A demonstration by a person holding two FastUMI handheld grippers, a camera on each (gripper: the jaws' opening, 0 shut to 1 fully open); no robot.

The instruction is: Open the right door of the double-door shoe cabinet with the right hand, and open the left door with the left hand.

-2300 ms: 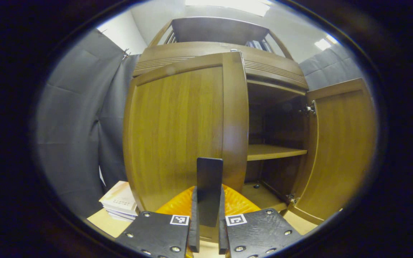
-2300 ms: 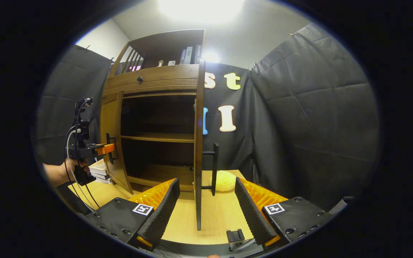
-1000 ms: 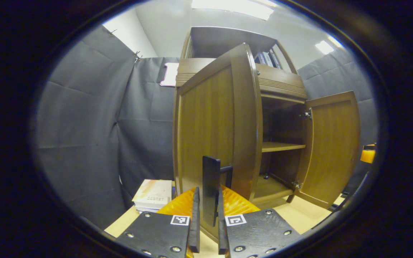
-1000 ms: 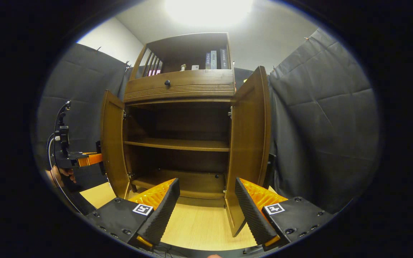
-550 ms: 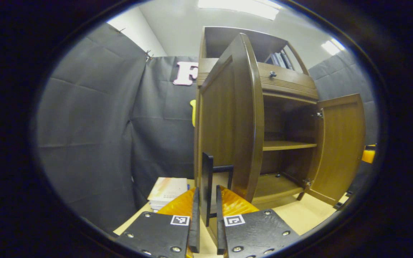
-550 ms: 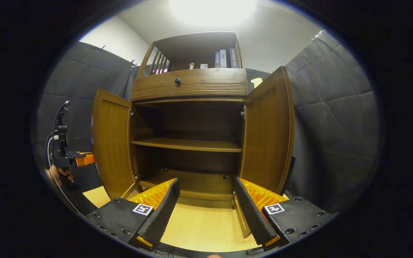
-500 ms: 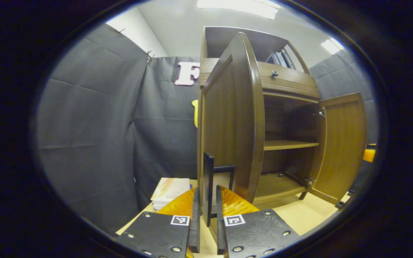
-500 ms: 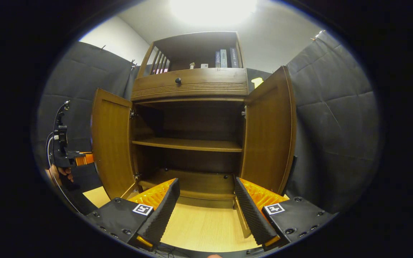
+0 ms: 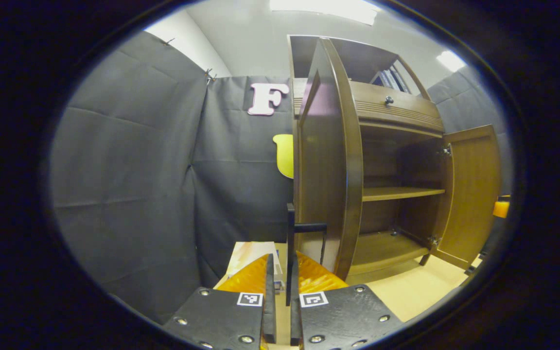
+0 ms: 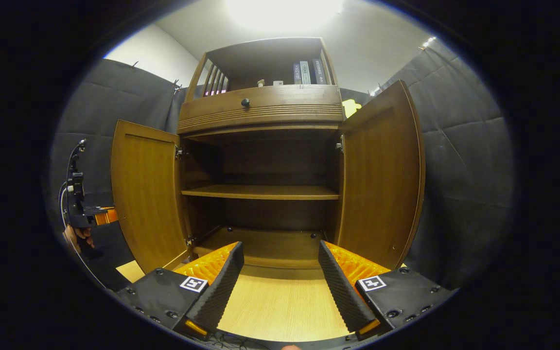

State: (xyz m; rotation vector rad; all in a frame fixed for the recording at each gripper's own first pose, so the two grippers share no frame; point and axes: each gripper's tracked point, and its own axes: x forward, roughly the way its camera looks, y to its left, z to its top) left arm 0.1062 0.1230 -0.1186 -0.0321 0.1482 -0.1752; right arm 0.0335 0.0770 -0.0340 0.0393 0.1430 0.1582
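the cabinet (image 10: pixel 260 114) stands on a table (image 10: pixel 280 306) with both doors swung wide. inside, one shelf (image 10: pixel 260 192) splits the space into an upper and a lower compartment, both bare wood. above the doors runs a drawer with a knob (image 10: pixel 245 102), and over it an open top shelf with a few books (image 10: pixel 305 72) standing upright.

the left door (image 9: pixel 326 160) shows nearly edge-on in the left gripper view; the right door (image 10: pixel 382 180) hangs open past the cabinet's side.

a stack of books (image 9: pixel 250 255) lies on the table behind the left door.

the left gripper (image 9: pixel 280 296) is clenched on the left door's handle (image 9: pixel 290 238) — both fingers press the bar between them. the right gripper (image 10: pixel 280 282) is released, fingers spread wide over the table in front of the lower compartment, touching nothing.
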